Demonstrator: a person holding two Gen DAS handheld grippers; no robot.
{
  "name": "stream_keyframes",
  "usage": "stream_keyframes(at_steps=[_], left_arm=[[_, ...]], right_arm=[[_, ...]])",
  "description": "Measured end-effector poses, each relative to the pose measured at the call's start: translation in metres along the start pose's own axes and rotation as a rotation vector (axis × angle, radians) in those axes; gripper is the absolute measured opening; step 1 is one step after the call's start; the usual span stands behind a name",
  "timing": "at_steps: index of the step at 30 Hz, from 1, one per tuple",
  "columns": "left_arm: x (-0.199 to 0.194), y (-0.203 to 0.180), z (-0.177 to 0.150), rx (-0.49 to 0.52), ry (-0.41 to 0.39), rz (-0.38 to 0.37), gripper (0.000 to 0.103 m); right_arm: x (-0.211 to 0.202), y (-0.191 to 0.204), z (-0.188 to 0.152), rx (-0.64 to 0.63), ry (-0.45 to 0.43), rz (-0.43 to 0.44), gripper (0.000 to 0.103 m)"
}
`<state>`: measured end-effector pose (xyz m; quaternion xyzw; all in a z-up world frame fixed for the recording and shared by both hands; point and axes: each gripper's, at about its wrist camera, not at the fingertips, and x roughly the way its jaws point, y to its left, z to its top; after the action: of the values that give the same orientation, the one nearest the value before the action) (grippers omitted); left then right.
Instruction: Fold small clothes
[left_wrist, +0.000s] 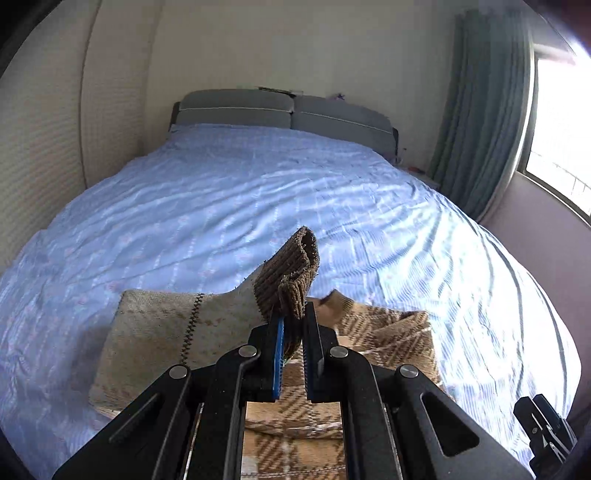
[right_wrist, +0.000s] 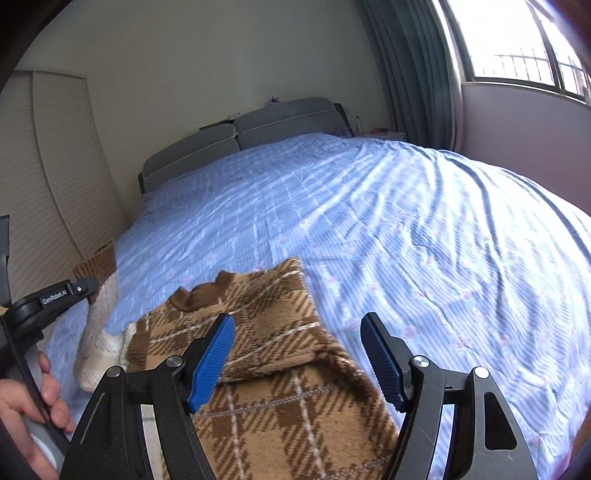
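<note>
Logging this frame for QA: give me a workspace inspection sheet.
Surface: bed with wrinkled blue sheet.
Job's things: sock, brown cuff raised off the bed; brown plaid garment lying beside it.
Clutter: nothing seen on the sheet.
Grippers: left claw shut on the sock's cuff; right claw open above the plaid garment.
Cables: nothing seen.
Surroundings: grey headboard, curtain, window, nightstand.
</note>
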<state>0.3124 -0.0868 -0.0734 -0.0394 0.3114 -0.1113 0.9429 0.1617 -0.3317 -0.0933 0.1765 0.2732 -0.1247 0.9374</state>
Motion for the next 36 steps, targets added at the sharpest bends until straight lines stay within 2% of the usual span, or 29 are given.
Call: stream_keyframes(at_steps=[5, 11, 17, 24, 26, 27, 28, 30, 36], left_arm=[[0.032, -0.055, -0.017, 0.066, 0.056, -0.035, 0.010], [0.058, -0.098, -0.040, 0.112, 0.110, -0.054, 0.010], [0.067, -0.116, -0.055, 0.123, 0.123, -0.069, 0.010], [0.069, -0.126, -0.063, 0.159, 0.141, -0.080, 0.011], [0.072, -0.127, -0.068, 0.176, 0.153, -0.056, 0.016], [0.074, -0.126, -0.070, 0.189, 0.159, -0.041, 0.024], [0.073, -0.125, -0.073, 0.196, 0.161, -0.025, 0.037], [0.065, -0.120, -0.076, 0.197, 0.144, -0.013, 0.049], [0.032, -0.095, -0.082, 0.236, 0.094, 0.038, 0.060]], right_arm=[[0.014, -0.040, -0.002, 0.048, 0.028, -0.033, 0.070], [0.026, -0.077, -0.008, 0.101, 0.054, -0.067, 0.070], [0.031, -0.095, -0.016, 0.135, 0.072, -0.081, 0.070], [0.038, -0.098, -0.019, 0.153, 0.089, -0.071, 0.070], [0.038, -0.096, -0.020, 0.150, 0.092, -0.068, 0.070], [0.038, -0.095, -0.020, 0.147, 0.092, -0.069, 0.070], [0.038, -0.094, -0.020, 0.143, 0.093, -0.068, 0.070], [0.037, -0.090, -0.020, 0.135, 0.095, -0.065, 0.070], [0.035, -0.069, -0.015, 0.086, 0.094, -0.047, 0.070]])
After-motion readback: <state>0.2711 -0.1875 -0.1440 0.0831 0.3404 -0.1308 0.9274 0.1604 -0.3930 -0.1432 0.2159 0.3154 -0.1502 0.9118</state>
